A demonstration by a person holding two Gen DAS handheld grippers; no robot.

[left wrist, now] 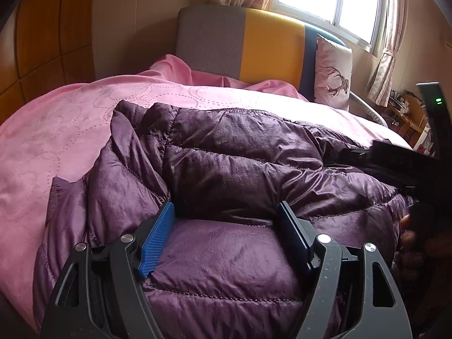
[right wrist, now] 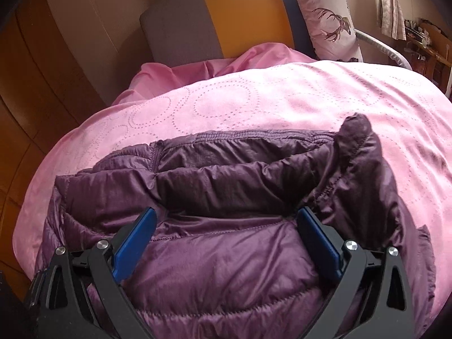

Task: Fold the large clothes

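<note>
A purple quilted down jacket [left wrist: 240, 155] lies bunched on a pink bedspread [left wrist: 56, 130]. In the left wrist view my left gripper [left wrist: 226, 209] is open, its blue pads on either side of a puffy fold of the jacket. In the right wrist view the jacket [right wrist: 226, 175] fills the lower half, one part folded up at the right. My right gripper [right wrist: 226, 214] is open, its jaws astride the jacket's near edge. Neither gripper pinches the fabric. The right gripper's black body [left wrist: 409, 166] shows at the right edge of the left wrist view.
The bedspread [right wrist: 282, 99] covers the bed. A grey, yellow and blue headboard [left wrist: 254, 45] stands behind, with a deer-print pillow [left wrist: 333, 70] against it. A window with curtains [left wrist: 333, 2] is at the back right. Wooden wardrobe panels [left wrist: 42, 28] stand at the left.
</note>
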